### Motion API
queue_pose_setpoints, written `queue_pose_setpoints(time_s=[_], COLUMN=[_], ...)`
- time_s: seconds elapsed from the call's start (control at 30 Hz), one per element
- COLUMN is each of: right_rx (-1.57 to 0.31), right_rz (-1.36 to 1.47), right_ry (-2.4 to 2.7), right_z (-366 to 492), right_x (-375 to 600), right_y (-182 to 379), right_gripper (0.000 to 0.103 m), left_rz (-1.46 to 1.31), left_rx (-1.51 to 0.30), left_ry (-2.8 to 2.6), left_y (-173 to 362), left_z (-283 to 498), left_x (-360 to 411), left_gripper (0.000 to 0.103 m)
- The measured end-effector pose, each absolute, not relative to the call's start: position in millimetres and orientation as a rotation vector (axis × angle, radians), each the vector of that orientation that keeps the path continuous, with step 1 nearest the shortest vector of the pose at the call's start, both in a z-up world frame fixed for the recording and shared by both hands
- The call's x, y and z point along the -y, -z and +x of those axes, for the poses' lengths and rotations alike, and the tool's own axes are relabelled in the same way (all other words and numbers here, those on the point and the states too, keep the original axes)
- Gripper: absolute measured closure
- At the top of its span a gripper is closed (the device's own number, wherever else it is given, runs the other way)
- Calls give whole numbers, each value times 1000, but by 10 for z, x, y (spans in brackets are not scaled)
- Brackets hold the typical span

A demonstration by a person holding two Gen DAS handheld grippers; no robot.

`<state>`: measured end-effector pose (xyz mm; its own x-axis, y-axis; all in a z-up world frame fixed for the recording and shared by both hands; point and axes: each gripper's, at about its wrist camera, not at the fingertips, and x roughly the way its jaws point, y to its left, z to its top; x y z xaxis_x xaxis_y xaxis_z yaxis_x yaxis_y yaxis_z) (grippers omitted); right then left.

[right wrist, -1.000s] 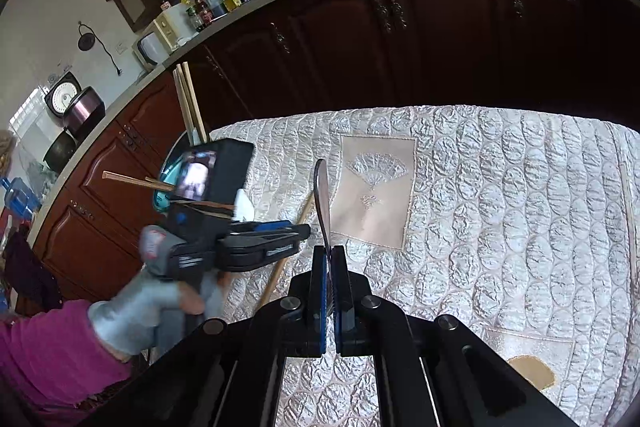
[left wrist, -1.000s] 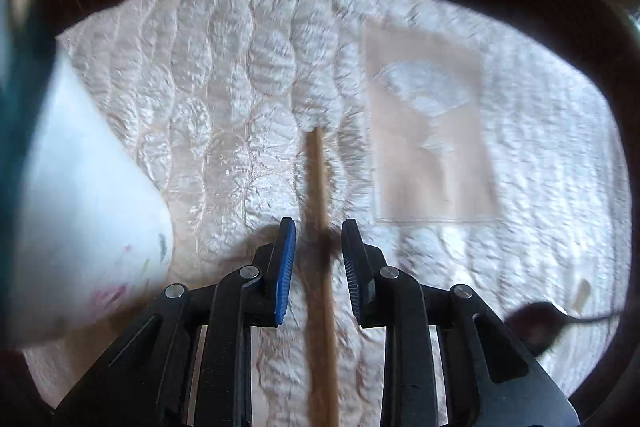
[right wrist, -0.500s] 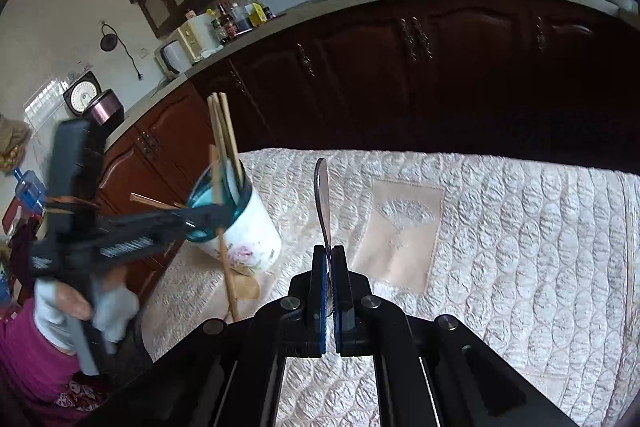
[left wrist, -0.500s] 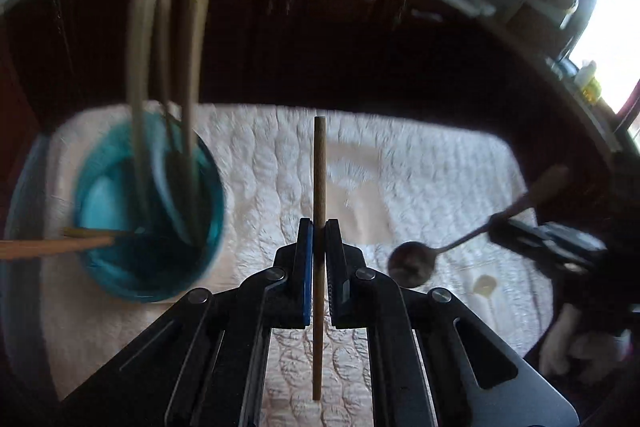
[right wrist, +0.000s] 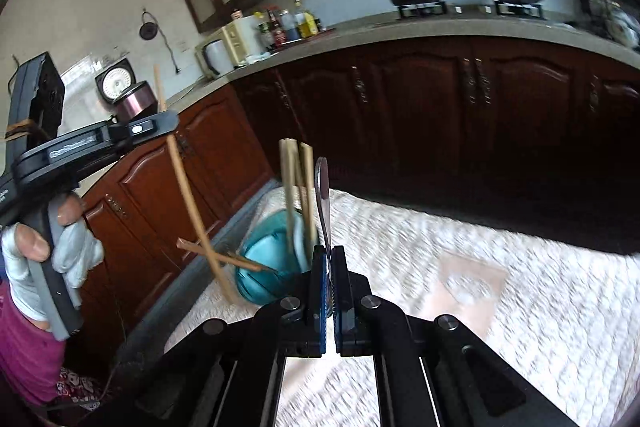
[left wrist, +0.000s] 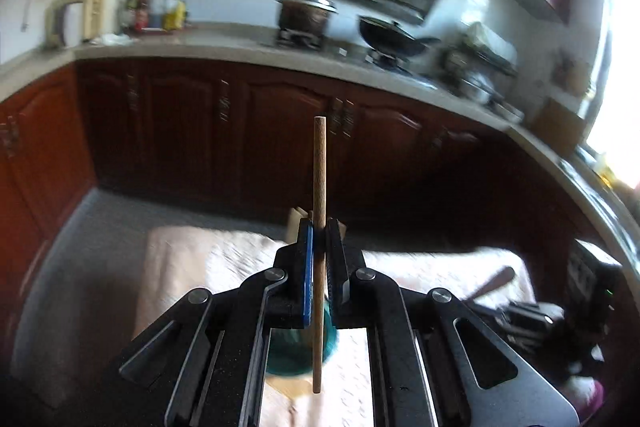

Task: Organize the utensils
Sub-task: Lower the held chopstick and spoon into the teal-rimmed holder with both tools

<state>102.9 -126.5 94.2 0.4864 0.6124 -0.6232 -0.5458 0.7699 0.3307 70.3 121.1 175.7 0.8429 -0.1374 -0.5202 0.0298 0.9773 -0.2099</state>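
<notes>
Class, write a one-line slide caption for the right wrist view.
Right gripper shut on a spoon, left gripper lifting a chopstick beside the cup.

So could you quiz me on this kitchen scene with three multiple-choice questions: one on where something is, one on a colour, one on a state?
1. Where does the cup stand?
A. on the quilted cloth
B. on the stove
C. on the floor

2. What colour is the cup's inside?
A. red
B. teal
C. black

3. What do the left gripper's fingers hold?
A. nothing
B. a fork
C. a wooden chopstick

Answers: 1 A, its base rests on the cloth near the edge. 2 B, the interior shows teal. 3 C, the fingers are shut on the stick, lifted above the cup.
</notes>
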Motion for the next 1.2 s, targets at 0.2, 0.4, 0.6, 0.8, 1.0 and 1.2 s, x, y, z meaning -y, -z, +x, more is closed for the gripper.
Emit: queue_pose_setpoints(time_s=[0.2,0.4,0.6,0.8,1.0,1.2], right_rx=[-820,-861,-907,-942,-970,-950], right_rz=[56,-20,-80,-104,-66,-7], right_ry=[-747,-767,-775,-793,-807,-807], right_z=[1200,1346,1482,1556,1659,1634], right_x=[844,557,336,212,211,398], right_y=[-857,-662,-461,-305,-216,-257], right_gripper=[101,101,101,101,101,97], left_rz=[-187,-177,-134,-108,-121,-159], left_rx=[-508,-509,-534,-603,-695,-735], left_ry=[-49,-114,-139,-141,-140,-128], left_y=[-1523,-1294,-1092,-863,-662,-578], left_z=[978,1170,1191,1274,1358,1348], left_x=[-1339,-1424,-1335,-1274,-1272,-1302], left_gripper=[98,98,98,98,98,98])
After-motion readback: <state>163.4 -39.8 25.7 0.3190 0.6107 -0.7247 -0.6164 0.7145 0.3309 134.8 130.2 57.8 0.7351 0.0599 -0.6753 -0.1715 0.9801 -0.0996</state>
